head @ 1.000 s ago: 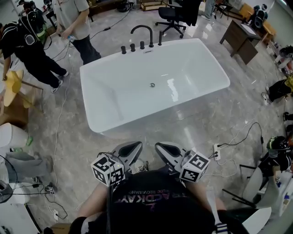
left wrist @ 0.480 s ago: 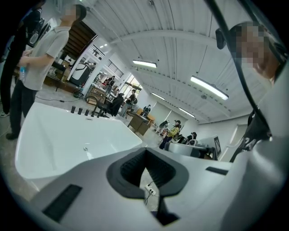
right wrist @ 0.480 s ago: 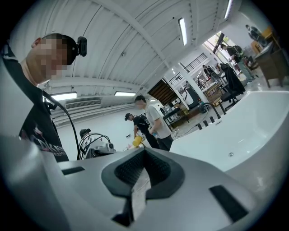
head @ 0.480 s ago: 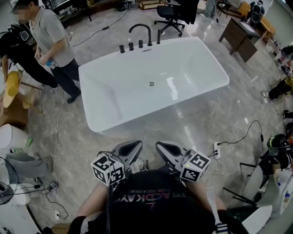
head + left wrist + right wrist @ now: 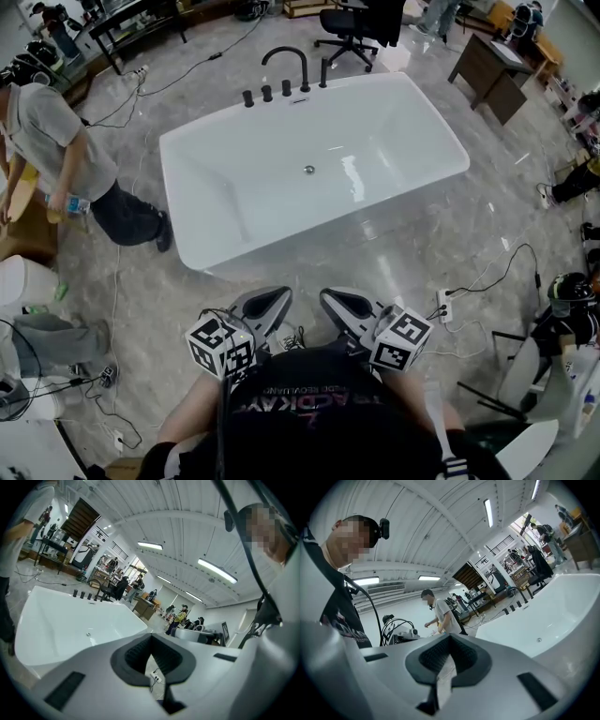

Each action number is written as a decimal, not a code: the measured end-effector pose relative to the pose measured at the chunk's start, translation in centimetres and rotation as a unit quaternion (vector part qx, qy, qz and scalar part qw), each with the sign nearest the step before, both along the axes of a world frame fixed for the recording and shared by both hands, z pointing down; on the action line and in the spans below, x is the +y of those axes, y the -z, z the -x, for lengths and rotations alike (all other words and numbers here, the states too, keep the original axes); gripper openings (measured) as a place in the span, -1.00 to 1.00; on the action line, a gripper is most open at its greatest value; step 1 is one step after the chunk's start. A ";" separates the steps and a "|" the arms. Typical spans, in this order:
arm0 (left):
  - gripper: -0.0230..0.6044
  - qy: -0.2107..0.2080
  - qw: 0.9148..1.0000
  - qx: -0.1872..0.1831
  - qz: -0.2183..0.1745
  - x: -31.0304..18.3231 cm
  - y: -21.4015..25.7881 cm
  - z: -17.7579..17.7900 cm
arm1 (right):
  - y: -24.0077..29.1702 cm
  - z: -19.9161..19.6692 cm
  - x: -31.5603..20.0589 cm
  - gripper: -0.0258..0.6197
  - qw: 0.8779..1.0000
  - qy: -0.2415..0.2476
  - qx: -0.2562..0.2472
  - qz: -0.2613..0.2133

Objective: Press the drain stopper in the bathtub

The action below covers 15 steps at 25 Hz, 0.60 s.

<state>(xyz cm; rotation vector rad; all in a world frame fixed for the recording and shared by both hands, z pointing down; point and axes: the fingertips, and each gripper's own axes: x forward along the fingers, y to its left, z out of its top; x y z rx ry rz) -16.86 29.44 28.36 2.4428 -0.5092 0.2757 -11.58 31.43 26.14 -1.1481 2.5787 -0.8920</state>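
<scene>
At 9 o'clock in the head view, well clear of the tub, a bystander (image 5: pixel 58 141) bends over the marble floor and plays no part in the job.

Low at 6 o'clock, close to the wearer's chest, the left gripper (image 5: pixel 279 301) points forward. Its own view shows the jaws pressed together at the tips (image 5: pixel 151 638), with only floor showing through the hollow of the pads and nothing held.

The white bathtub (image 5: pixel 197 187) lies across the path with its long axis running roughly 8 to 2 o'clock. The black faucet (image 5: pixel 286 64) stands on the far long rim. The drain stopper (image 5: pixel 308 170) is a small metal disc on the tub floor near its middle. It sits at 12 o'clock from the pair of grippers and well apart from both, with the near rim between.

Just beside the left one, the right gripper (image 5: pixel 330 302) is likewise closed at the tips (image 5: pixel 450 639) and empty.

From the left gripper the stopper bears a touch toward 1 o'clock, and from the right a touch toward 11. By my reading the right is slightly the nearer, though the difference is small. Either would have to go forward over the near rim and then down to reach the disc.
</scene>
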 end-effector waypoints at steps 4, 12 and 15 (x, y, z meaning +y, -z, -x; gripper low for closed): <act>-0.91 -0.001 1.000 -0.001 0.001 0.2 -0.1 -0.5 | -0.1 -0.5 0.2 -0.88 1.000 -0.002 -0.001 0.001; -0.91 0.000 1.000 -0.001 0.005 0.6 -0.2 -2.5 | -0.1 -2.7 0.6 -0.88 1.000 -0.005 -0.001 0.006; -0.91 0.004 1.000 0.001 0.007 0.4 -0.2 -3.1 | -0.1 -3.4 0.4 -0.88 1.000 -0.004 0.002 0.008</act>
